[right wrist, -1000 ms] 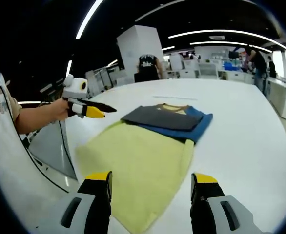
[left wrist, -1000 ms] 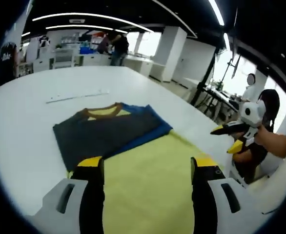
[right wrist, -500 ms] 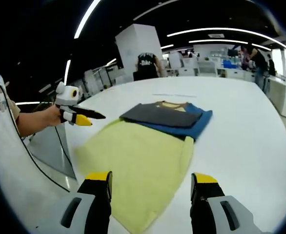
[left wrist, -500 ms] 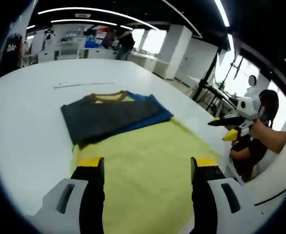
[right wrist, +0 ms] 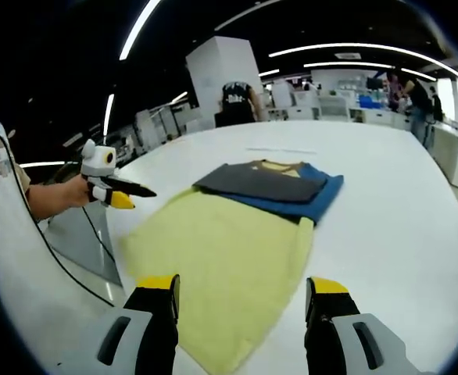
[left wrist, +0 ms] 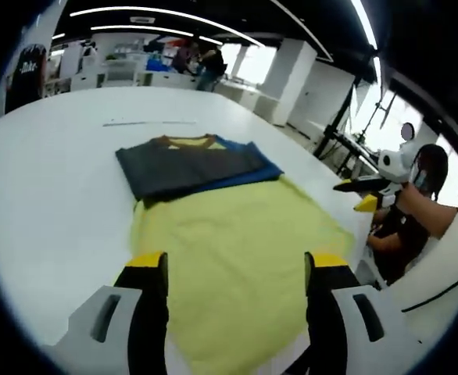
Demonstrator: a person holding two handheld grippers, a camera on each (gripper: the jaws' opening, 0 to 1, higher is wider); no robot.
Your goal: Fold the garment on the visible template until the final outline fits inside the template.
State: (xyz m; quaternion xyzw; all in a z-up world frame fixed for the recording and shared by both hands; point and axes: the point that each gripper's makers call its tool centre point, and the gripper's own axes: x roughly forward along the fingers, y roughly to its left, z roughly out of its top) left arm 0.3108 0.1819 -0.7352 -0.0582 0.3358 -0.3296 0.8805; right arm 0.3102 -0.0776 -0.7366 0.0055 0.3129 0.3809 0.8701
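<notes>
Clearly unfinished: the garment (left wrist: 194, 166), dark grey over blue with a tan neckline, lies folded into a compact rectangle at the far edge of the yellow template (left wrist: 237, 266), overlapping that edge and lying largely on the bare white surface (left wrist: 49, 195) past it.
Done so far: the folding looks complete, judging by its neat shape.
Left to do: the outline is not yet inside the template, so I judge the bundle needs bringing onto the yellow sheet.
Left gripper (left wrist: 235, 269): fingers spread wide, holding nothing, poised above the near part of the template.
Right gripper (right wrist: 243, 293): fingers likewise wide apart and empty, above the template's near corner.
Left gripper view adds: the right gripper off to the side, held by a person's hand (left wrist: 405, 201), with its fingers apparently closed to a point.
Right gripper view adds: the left gripper beside the surface edge, held by a hand (right wrist: 71, 191), and the whole template outline with its near corner.
</notes>
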